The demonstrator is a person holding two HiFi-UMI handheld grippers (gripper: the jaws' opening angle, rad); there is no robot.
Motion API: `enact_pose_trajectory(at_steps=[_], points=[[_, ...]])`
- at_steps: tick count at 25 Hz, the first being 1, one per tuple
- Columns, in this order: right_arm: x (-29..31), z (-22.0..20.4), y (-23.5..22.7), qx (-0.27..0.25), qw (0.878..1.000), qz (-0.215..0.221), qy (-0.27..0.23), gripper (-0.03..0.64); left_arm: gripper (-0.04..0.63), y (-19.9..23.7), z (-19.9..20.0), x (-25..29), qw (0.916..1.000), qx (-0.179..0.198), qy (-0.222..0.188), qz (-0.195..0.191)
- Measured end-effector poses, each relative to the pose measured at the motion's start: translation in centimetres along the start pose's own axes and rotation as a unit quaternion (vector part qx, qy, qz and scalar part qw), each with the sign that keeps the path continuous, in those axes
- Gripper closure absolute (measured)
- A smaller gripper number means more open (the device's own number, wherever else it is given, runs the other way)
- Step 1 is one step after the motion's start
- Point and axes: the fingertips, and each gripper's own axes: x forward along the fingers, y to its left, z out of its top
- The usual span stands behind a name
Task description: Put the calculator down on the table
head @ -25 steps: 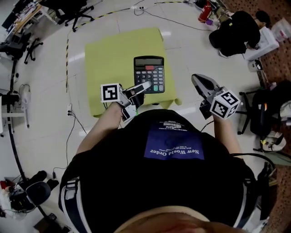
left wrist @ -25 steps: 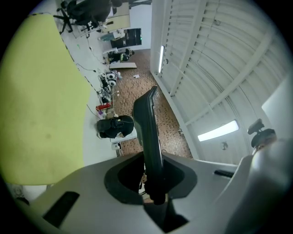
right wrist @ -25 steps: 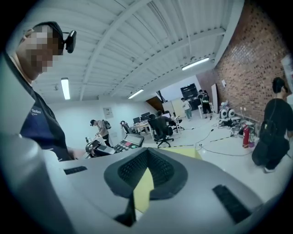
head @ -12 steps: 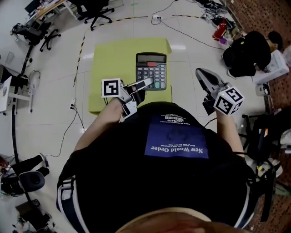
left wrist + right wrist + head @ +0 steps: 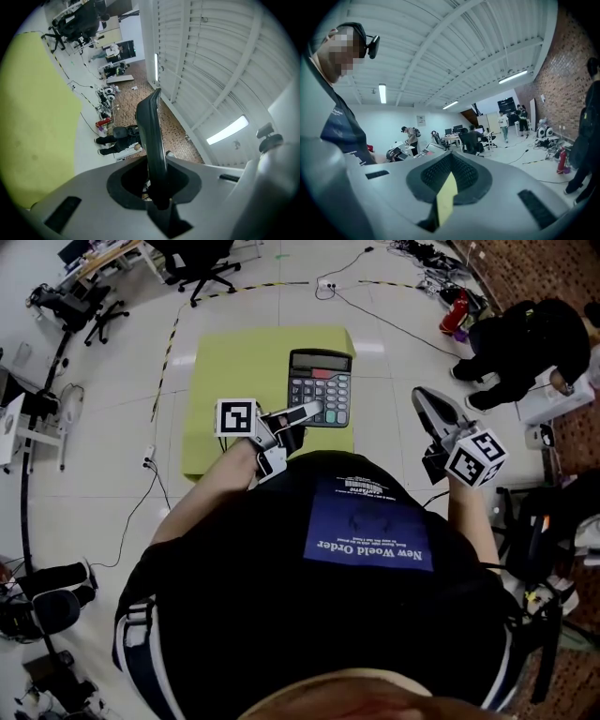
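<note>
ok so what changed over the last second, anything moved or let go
Hardly anything. The left claw keeps its grip on the near left corner of the calculator over the yellow table, and nothing has been let go. The right claw stays shut and empty, off the table's right side. Only the head view itself has shifted slightly.

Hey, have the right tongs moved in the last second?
Yes. In the head view the right tongs now sit farther right of the table's near right corner than before; the gap between them has widened.
</note>
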Motion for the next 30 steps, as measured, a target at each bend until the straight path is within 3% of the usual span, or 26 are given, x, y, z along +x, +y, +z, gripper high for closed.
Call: enact_pose_trajectory(at_steps=[20,30], points=[[-0.6,-0.2,1.7,-0.025,1.000,-0.006,-0.001,0.629,0.520,0.0,0.2,0.1,0.9994,-0.011,-0.009,-0.033],[-0.5,-2.0,1.7,-0.013,1.000,-0.010,0.005,0.629,0.520,0.9,0.4,0.2,0.9995,0.013,-0.003,-0.029]])
